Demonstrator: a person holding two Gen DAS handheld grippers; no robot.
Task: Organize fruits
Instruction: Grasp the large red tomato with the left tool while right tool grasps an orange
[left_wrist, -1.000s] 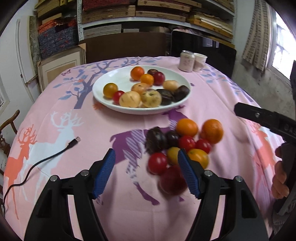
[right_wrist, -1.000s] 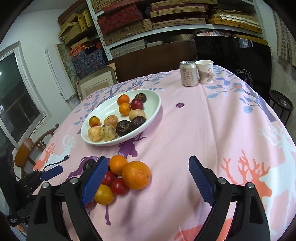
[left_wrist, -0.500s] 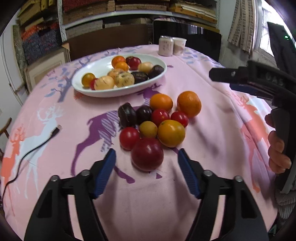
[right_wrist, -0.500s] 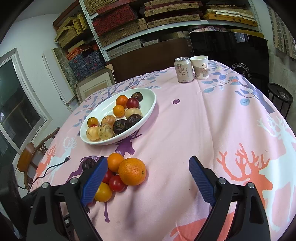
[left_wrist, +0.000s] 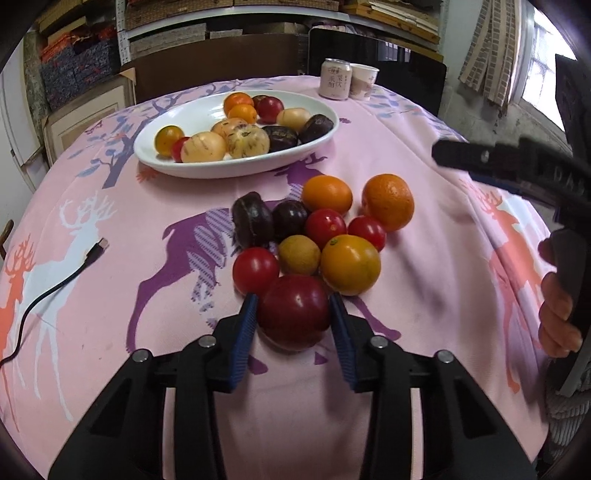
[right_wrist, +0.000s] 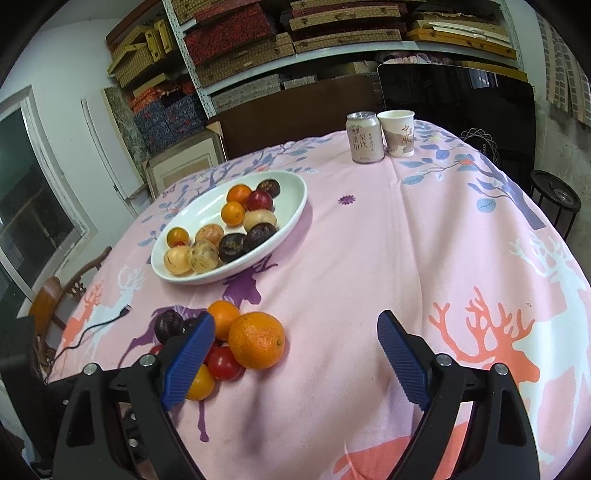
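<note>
Storage room with shelves of flat boxes behind, and a round surface (left_wrist: 424, 147) under a pink deer-print cloth. The thing in play is the big dark red plum (left_wrist: 293, 312) at the near edge of the loose fruit pile, well short of the white oval plate (left_wrist: 236, 168). The left claw (left_wrist: 293, 314) is closing around it, blue pads either side and looking like they're just touching its flanks, plum still sitting on the cloth.

What could go wrong: the plum is round and smooth, so an off-centre squeeze could pop it forward into the pile. A red tomato (left_wrist: 255, 270) and a yellow-orange tomato (left_wrist: 350, 264) sit right against the far side of the plum, and the left pad's tip is almost on that red tomato, so it could get nudged or pinched too. Bump the pile and things may roll, the orange (left_wrist: 388, 201) on the plate side of the pile included. Squeeze too hard and you bruise the plum.

Versus a second ago: the left claw was spread wide and higher over the pile; now it's lower and narrowed onto the plum. The right claw (right_wrist: 295, 358) hasn't budged, spread wide with nothing in it, off to the side of the pile.
</note>
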